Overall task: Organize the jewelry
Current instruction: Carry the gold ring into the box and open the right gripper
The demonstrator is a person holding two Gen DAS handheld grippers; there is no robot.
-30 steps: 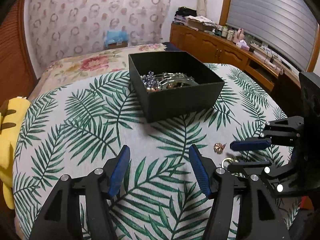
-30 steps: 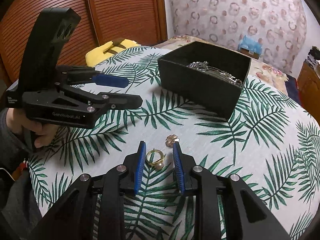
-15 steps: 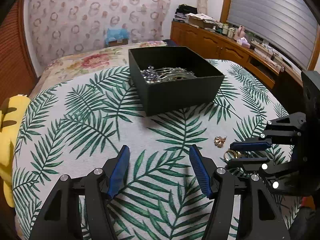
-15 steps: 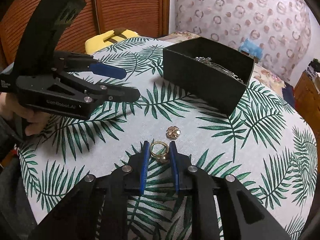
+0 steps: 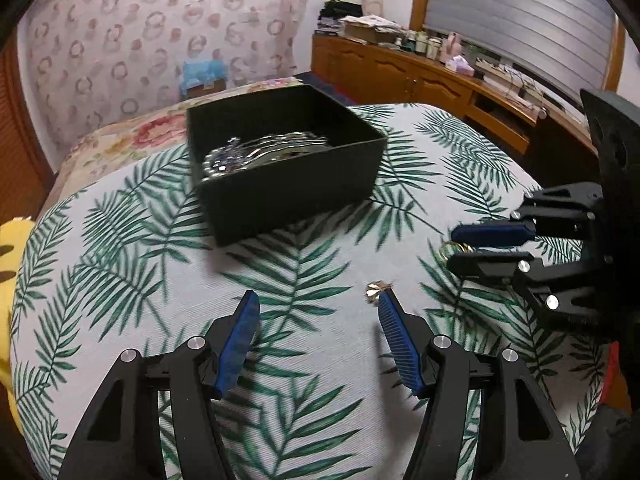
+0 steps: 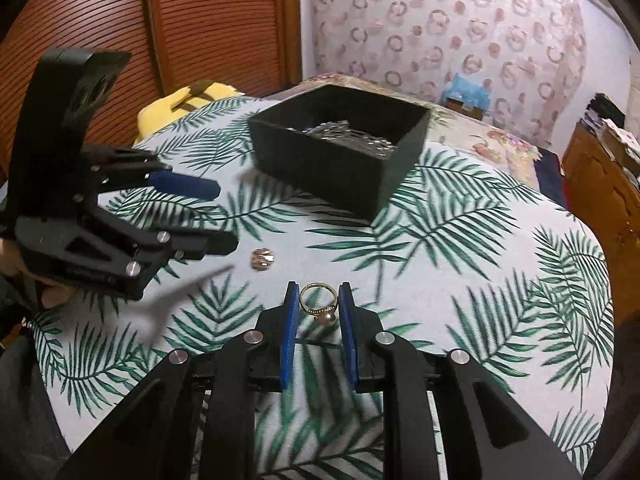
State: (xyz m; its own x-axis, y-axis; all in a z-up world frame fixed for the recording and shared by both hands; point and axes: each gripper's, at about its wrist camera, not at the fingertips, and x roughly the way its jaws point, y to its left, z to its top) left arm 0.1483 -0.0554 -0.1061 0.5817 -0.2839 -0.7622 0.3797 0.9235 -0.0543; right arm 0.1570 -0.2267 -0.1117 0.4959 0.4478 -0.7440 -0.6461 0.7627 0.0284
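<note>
Lifted off the cloth, the ring (image 6: 318, 303) sits pinched in the right gripper (image 6: 319, 300); box (image 6: 384, 184) ahead, left gripper (image 5: 316, 312) spread.

The counter (image 6: 500, 280) is covered in white cloth printed with green palm fronds, and the box (image 6: 340, 172) on it is plain black. A gold ring (image 6: 318, 300) with a pale pearl is seen between blue pads (image 6: 289, 340) on the black right gripper (image 6: 319, 296). The wall (image 6: 460, 20) at upper right is patterned with pink rings.
</note>
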